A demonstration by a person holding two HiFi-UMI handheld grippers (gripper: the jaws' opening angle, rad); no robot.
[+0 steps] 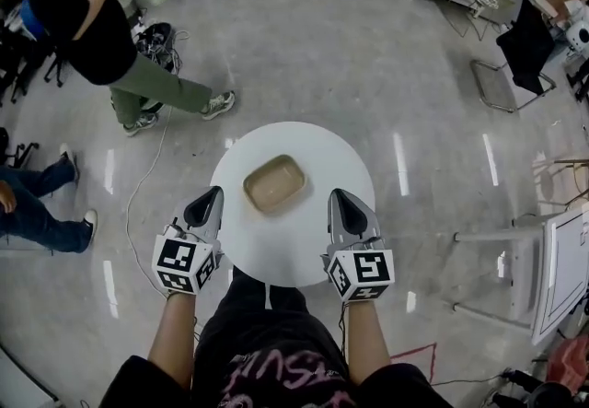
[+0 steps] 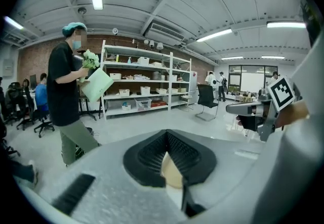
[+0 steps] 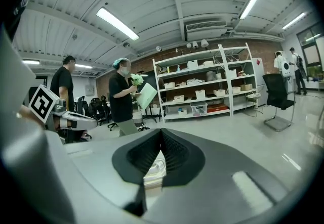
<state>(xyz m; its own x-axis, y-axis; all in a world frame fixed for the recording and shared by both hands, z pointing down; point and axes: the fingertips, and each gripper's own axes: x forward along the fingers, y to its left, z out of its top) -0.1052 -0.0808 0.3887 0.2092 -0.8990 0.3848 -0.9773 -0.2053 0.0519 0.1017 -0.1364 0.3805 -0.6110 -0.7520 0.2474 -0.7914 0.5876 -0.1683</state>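
Probably light, stiff, slick: beige tray (image 1: 274, 183) on white table (image 1: 285, 250), best pinched at raised rim; flanked by left gripper (image 1: 213, 194) and right gripper (image 1: 337, 196), jaws clenched, empty.

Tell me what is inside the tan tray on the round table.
Nothing shows inside the tan tray: only its bare floor. The patch of white round table under it is covered.

Pink lettering on the shirt (image 1: 267, 371) is illegible.
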